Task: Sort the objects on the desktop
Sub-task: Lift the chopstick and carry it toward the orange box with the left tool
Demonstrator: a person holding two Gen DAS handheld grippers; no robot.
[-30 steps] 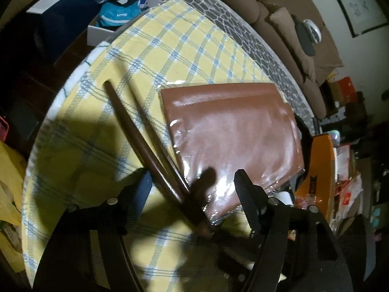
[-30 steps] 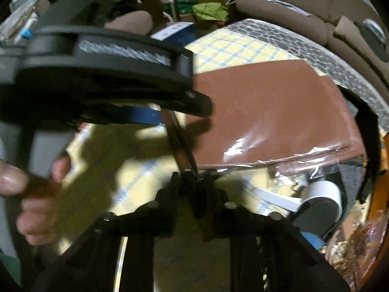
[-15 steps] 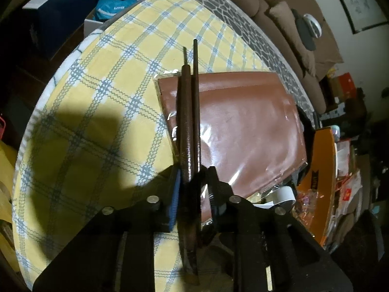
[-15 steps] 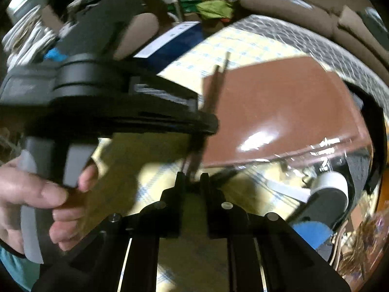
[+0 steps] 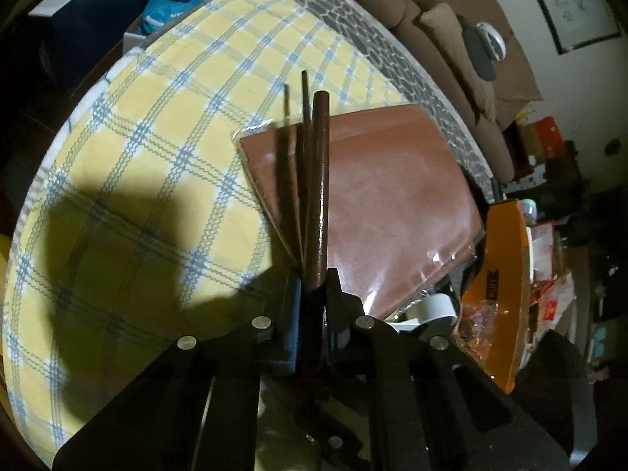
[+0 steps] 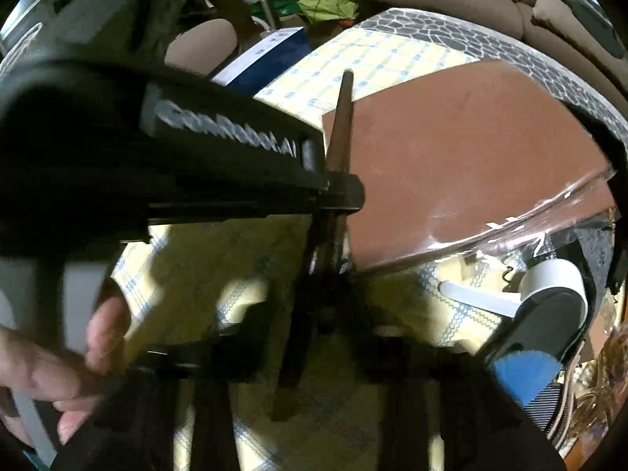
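1. Chopsticks point(image 5: 314, 196) sit mid-frame, raised over the brown folder point(image 5: 384, 204) on the checked tablecloth point(image 5: 137, 165).
2. Left claw point(image 5: 312, 290) is clamped on their thick ends; right claw point(image 6: 329, 274) looks closed around them too, but it's blurry, can't tell.
3. Tips are splayed, so one could slide out if either grip loosens.

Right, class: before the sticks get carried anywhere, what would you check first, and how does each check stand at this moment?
1. Left gripper shut on the dark brown wooden sticks: ok.
2. Sticks bundled parallel: not ok, the far tips fan apart.
3. Sticks clear of the brown plastic-wrapped flat pack: cannot tell.
4. Right gripper released from the sticks: cannot tell, its fingers are blurred.
5. Bare yellow checked tablecloth beside the pack for setting down: ok.
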